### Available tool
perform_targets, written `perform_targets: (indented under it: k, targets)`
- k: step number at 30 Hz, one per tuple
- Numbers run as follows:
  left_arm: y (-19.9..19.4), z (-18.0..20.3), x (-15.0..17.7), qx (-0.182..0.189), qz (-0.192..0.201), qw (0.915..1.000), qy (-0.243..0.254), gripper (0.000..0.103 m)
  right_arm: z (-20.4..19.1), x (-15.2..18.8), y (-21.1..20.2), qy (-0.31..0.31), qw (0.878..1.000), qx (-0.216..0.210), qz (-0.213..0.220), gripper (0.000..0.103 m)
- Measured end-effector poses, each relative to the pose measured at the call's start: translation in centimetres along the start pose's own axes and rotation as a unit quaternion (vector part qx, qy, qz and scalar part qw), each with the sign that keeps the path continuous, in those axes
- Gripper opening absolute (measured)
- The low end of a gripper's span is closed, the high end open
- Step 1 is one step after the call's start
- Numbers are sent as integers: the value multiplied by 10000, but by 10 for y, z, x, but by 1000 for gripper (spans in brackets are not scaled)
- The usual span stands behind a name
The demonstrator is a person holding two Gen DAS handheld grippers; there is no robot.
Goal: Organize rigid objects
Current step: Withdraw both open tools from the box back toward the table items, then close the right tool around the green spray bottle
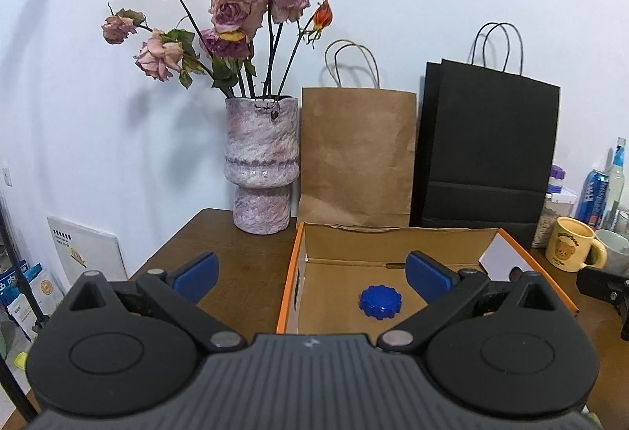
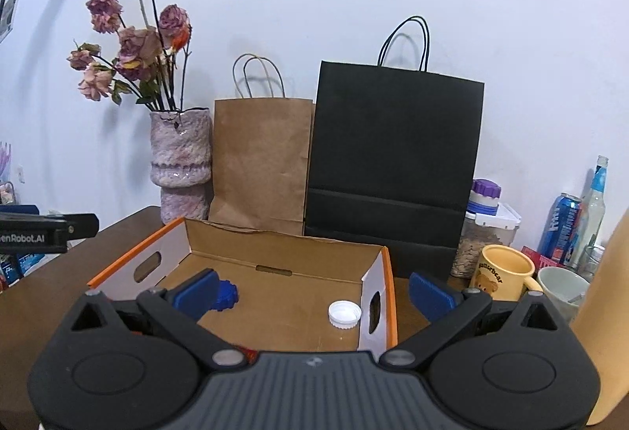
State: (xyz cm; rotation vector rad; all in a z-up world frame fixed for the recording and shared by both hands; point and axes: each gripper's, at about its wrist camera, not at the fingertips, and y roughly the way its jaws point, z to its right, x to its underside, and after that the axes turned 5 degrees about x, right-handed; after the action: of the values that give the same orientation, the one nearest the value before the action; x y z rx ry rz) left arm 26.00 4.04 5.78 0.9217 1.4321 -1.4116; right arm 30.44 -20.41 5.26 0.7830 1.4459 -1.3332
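An open cardboard box (image 1: 393,235) with orange rims stands on the brown table. A blue ridged cap (image 1: 379,301) lies on its floor. My left gripper (image 1: 312,274) hovers open over the box's left wall, empty, its right pad above the box floor. In the right wrist view the same box (image 2: 275,245) holds the blue cap (image 2: 228,295), partly hidden behind my left pad, and a white bottle cap (image 2: 344,314) near the right wall. My right gripper (image 2: 314,292) is open and empty, straddling the box's right wall.
A vase (image 1: 261,164) of dried roses, a brown paper bag (image 1: 357,155) and a black paper bag (image 1: 487,147) stand against the wall behind the box. A yellow bear mug (image 2: 505,274), a grey cup (image 2: 562,290), jars, a can and a bottle crowd the right side.
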Motion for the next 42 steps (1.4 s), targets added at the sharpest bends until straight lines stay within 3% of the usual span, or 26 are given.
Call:
perform_targets:
  k: [12, 26, 42]
  targets:
    - [-41, 4, 21, 76, -47, 10000, 38, 103, -2, 19, -38, -70, 10000, -4, -54, 103]
    - [-87, -4, 62, 118, -217, 9996, 139, 103, -3, 74, -80, -212, 9988, 107, -428, 103]
    - [-91, -11, 109, 264, -524, 9982, 152, 103, 18, 130, -104, -28, 9960, 324, -835, 103]
